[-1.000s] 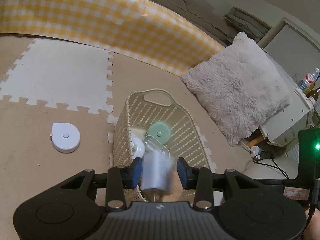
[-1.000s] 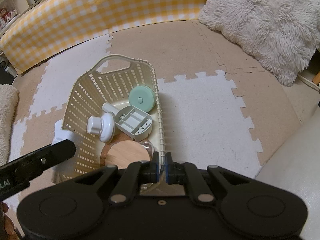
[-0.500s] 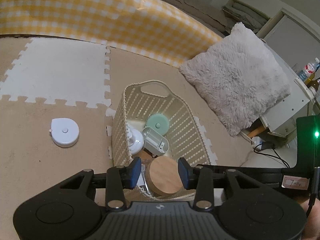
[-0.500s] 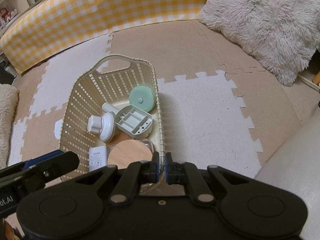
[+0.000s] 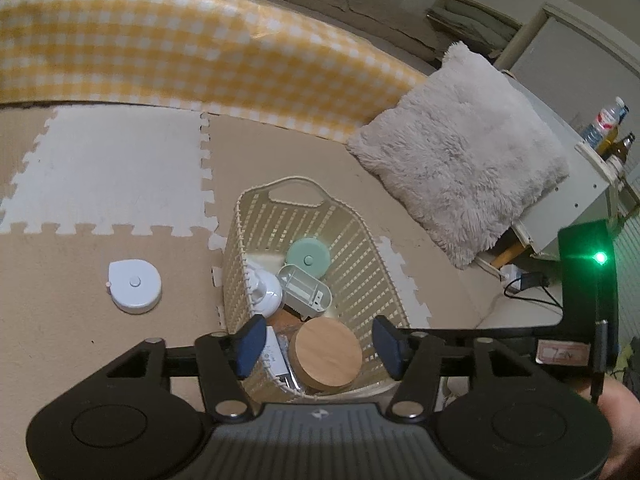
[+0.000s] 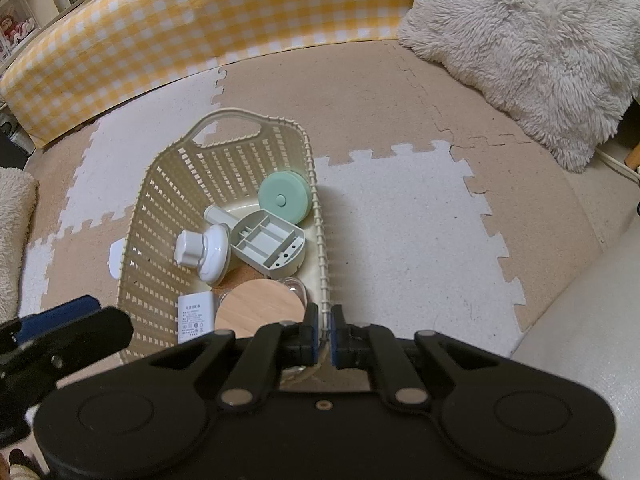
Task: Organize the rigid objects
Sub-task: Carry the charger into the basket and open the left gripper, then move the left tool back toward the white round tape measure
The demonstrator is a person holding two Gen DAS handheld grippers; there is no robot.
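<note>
A cream slotted basket (image 5: 352, 236) (image 6: 168, 200) sits on the foam floor mat. It holds a green round disc (image 6: 283, 197), a grey-green divided tray (image 6: 272, 246), a white knobbed piece (image 6: 204, 254), a wooden-lidded jar (image 5: 326, 356) (image 6: 256, 308) and a white labelled box (image 6: 195, 316). My left gripper (image 5: 318, 346) is open and empty above the basket's near end. My right gripper (image 6: 324, 338) is shut on the basket's near rim. A white round tape-measure case (image 5: 134, 286) lies on the mat left of the basket.
A yellow checked bumper (image 5: 180, 60) runs along the back. A fluffy grey cushion (image 5: 460, 164) (image 6: 528, 40) lies to the right. A white cabinet (image 5: 568, 184) with bottles stands at far right, with a cable (image 5: 528, 284) on the floor.
My left gripper let go of the white box, which now lies in the basket beside the wooden lid. The jaws have opened wider and pulled back. The right gripper has not moved.
</note>
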